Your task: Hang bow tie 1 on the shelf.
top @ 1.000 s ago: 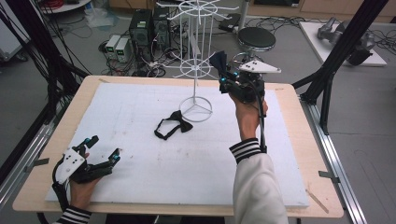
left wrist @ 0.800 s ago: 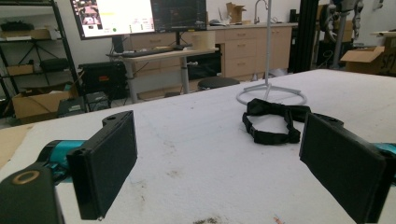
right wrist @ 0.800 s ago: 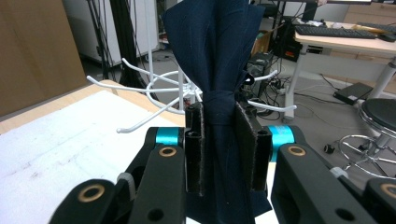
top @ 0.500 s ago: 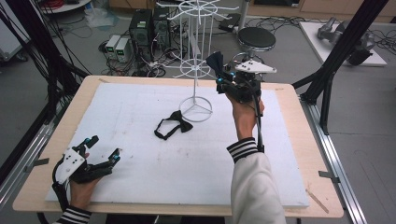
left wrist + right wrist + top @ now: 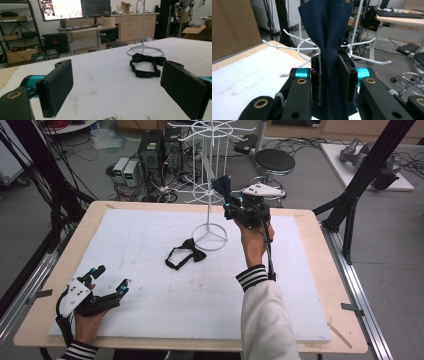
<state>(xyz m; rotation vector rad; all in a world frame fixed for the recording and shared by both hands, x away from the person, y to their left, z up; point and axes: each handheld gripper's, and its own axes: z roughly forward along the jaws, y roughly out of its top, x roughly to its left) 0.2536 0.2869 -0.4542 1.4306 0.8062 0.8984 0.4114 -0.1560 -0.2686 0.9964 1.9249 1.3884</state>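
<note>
Since the earlier frame, the right claw (image 5: 231,202) sits slightly closer to the white wire rack (image 5: 209,195); the left claw (image 5: 109,280) is unchanged. The right claw pinches a dark blue bow tie (image 5: 329,32) just before the rack's hooks. The left claw rests spread on the surface (image 5: 150,305), a black bow tie (image 5: 147,65) ahead of it.

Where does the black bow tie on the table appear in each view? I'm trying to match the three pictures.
High view: the black bow tie lies mid-table on the white board, left of the white wire rack's ring base.
Left gripper view: centre right, between the open jaws, in front of the same ring base.
Right gripper view: not in it.
Shared landmark: the white wire rack.
</note>
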